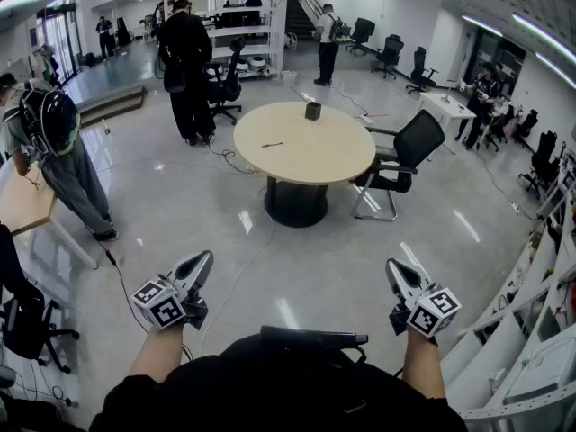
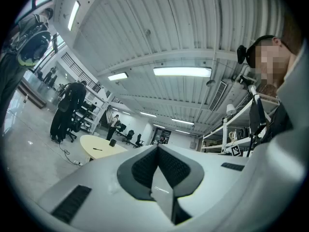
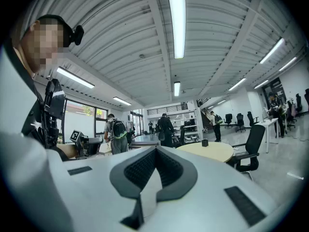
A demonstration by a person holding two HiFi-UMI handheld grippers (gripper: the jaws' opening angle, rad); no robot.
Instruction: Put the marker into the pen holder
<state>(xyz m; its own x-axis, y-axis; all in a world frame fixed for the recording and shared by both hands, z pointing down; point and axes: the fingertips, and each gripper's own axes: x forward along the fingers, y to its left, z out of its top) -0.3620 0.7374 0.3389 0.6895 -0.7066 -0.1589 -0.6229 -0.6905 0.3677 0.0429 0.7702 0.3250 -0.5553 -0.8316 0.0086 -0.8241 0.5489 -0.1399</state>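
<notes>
The left claw (image 2: 157, 150) is closed: its two ribbed pads meet at the tip, with nothing between them. The right claw (image 3: 155, 151) stands the same way, pads together and empty. In the head view both are held low and close to the person's body, one on each side, tips pointing forward over bare floor (image 1: 270, 268).

The task's things lie well ahead of them. The round table (image 1: 333, 151) stands out in the open room. The marker (image 1: 273, 144) is a thin dark stick lying flat on the tabletop towards the left side. The pen holder (image 1: 313, 111) is a small dark box standing upright near the far edge, apart from the marker. A black chair (image 1: 409, 151) sits at the table's right side, and other people stand further back.

By my judgement the task has not started; this is the approach, before any reaching. The next move calls for walking up to the table until the marker is within reach. One claw must then open, come down over the marker across its length, and close on it before carrying it to the holder. Which claw suits better I cannot tell from here.
</notes>
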